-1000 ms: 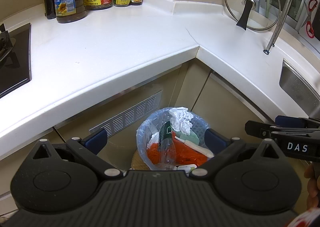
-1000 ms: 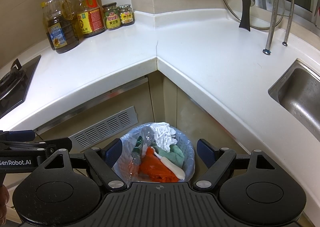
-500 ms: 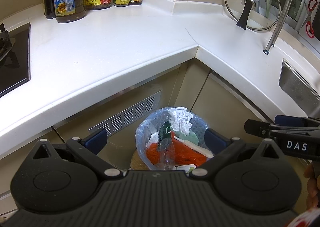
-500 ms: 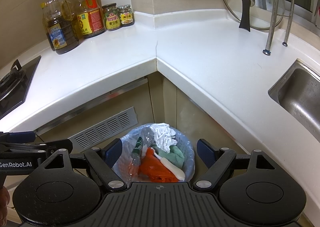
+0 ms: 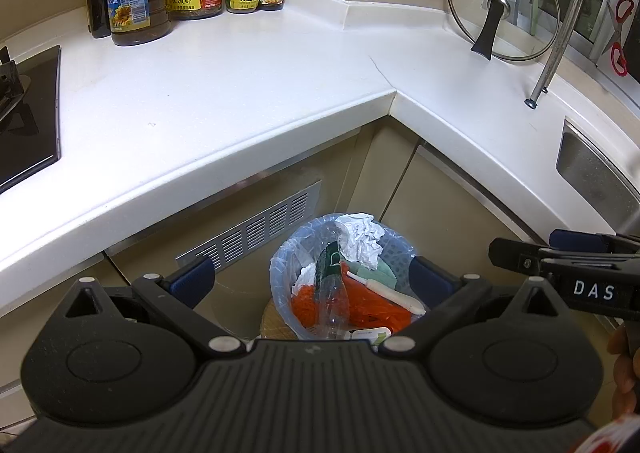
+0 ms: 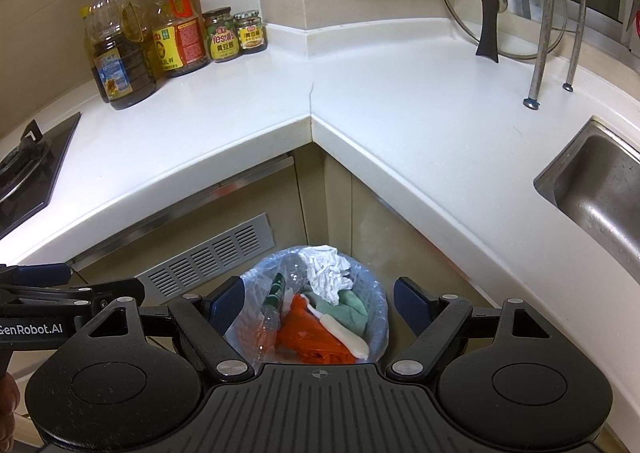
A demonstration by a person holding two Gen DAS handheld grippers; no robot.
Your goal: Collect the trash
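A white tabletop (image 6: 400, 113) bends round the corner. Below it on the floor sits a bin (image 6: 376, 317) full of trash (image 6: 320, 333): crumpled paper, orange plastic, a bottle. Both the left tongs (image 5: 310, 279) and right tongs (image 6: 318, 303) hang above it, wide apart, holding nothing

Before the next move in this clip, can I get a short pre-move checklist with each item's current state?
1. Left tongs open, nothing between them: ok.
2. Right tongs open, nothing between them: ok.
3. Trash bin in view below both tongs, bag lining its rim: ok.
4. Room left in the bin: not ok; crumpled white paper, an orange bag and a clear plastic bottle fill it to about the rim.
5. Loose trash on the white counter: none seen; only oil bottles, jars and a glass lid.
6. Trash on the floor around the bin: cannot tell, mostly hidden by the tongs.
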